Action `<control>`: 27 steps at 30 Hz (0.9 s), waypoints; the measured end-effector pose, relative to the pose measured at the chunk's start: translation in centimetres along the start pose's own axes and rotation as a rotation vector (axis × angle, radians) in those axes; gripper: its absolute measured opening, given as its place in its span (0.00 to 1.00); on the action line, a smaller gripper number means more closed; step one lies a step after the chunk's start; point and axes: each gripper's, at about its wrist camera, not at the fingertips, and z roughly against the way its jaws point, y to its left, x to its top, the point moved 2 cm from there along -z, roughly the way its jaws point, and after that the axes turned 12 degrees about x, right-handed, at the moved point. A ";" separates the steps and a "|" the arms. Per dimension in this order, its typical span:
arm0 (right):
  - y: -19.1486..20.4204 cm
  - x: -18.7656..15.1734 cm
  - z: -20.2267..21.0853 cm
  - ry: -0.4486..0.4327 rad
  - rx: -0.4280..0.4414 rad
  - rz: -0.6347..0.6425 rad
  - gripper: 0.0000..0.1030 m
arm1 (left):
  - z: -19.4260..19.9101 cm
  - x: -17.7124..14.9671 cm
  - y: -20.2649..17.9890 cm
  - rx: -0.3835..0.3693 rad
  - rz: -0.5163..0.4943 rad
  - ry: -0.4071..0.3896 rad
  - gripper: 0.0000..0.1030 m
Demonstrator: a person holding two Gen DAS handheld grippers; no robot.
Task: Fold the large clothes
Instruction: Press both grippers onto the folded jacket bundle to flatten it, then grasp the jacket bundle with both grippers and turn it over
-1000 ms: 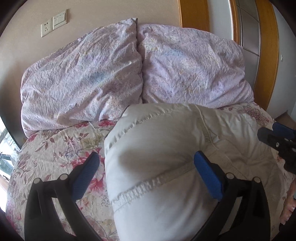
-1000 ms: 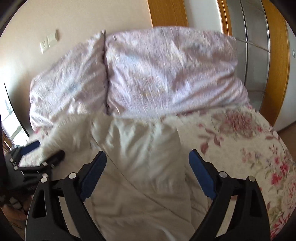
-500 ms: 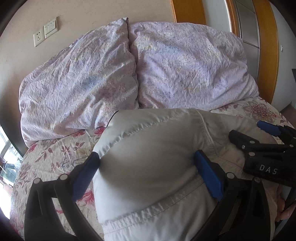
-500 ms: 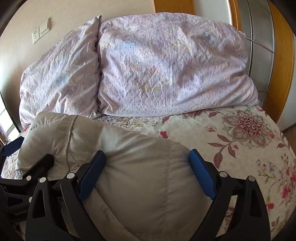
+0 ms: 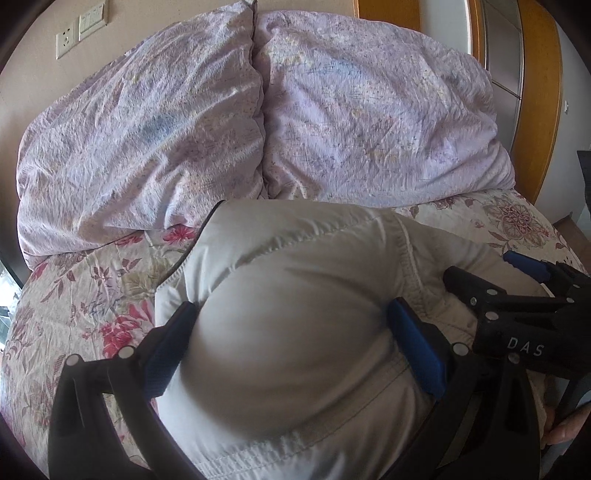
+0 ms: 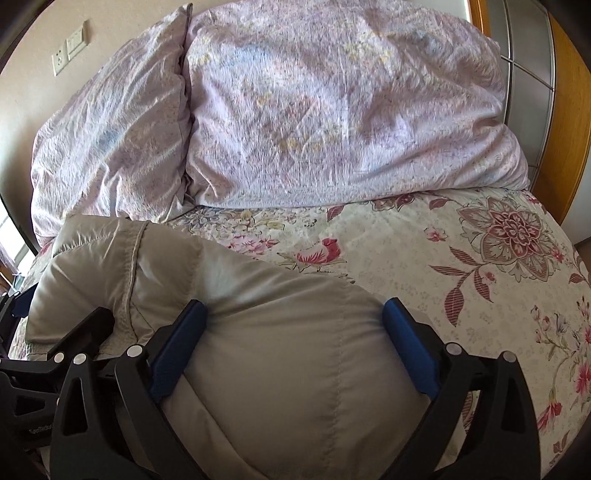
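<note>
So a big puffy pale-grey quilted jacket [image 5: 295, 332] is seen bunched up on a bed covered with a floral-print quilted bedspread [image 5: 92, 295], its far edge lying right up near two crumpled lilac pillows [image 5: 258, 129] that are leaned against the beige wall. The padded bulk is straddled by the left gripper [image 5: 291, 343], a black frame with blue rubber pads [image 5: 415, 350]; the pads are spread wide and are seen pressing into the sides of the bulge, so the fabric is clamped between them. In the right wrist view the same kind of thing is shown: the right gripper [image 6: 293, 343] is set over the neighbouring part of the jacket [image 6: 277, 369], with its blue pads [image 6: 410, 350] far apart and the jaws opening at this moment, the stuffed cloth bulging between them and touching both. The right gripper [image 5: 517, 306] can also be spotted at the right edge of the left view, lying just beside the left one on the jacket. A white wall socket and switch [image 5: 79, 31] is visible above the pillows, and orange wooden framing [image 6: 569, 110] is seen to the right.
</note>
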 end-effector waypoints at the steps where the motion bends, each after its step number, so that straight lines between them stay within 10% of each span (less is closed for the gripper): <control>1: 0.0 0.0 -0.2 0.012 0.000 -0.001 0.96 | -0.2 0.0 0.0 -0.004 0.001 0.008 0.98; 24: -0.6 0.7 -0.6 0.059 0.024 -0.038 0.98 | -0.2 0.3 0.8 -0.020 0.029 0.039 0.98; 27: -0.7 0.3 2.9 0.066 0.108 -0.069 0.98 | 2.8 -0.8 4.0 -0.138 0.096 0.031 0.98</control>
